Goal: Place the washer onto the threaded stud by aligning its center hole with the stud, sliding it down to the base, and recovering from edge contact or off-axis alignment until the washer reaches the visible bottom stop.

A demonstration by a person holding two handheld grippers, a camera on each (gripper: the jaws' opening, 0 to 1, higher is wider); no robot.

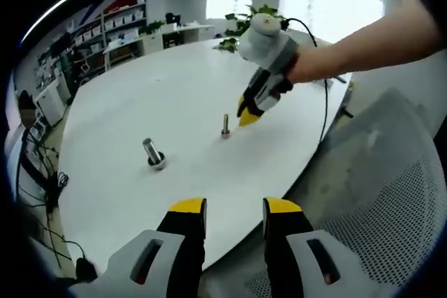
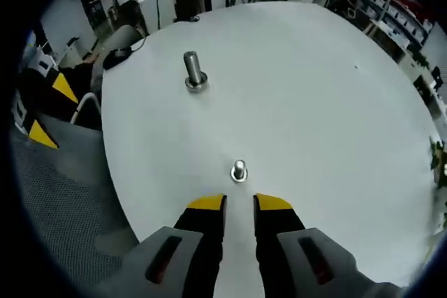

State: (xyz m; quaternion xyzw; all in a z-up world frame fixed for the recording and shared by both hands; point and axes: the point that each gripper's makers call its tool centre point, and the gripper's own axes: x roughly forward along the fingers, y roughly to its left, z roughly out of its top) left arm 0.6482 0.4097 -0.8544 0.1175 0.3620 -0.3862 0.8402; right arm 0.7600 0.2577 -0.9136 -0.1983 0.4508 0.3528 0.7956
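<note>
white and round, the desk (image 2: 335, 102) carries two upright metal studs well apart: a thick one (image 2: 193, 70) with a washer (image 2: 196, 85) around its base, and a small stud (image 2: 239, 169) with a ring at its foot. right hand-held gripper (image 2: 239, 205) hovers just short of the small stud, jaws slightly apart, holding nothing. left hand-held gripper (image 1: 235, 207) sits at the desk's near edge, jaws parted and empty, beside a mesh chair (image 1: 391, 193).
</note>
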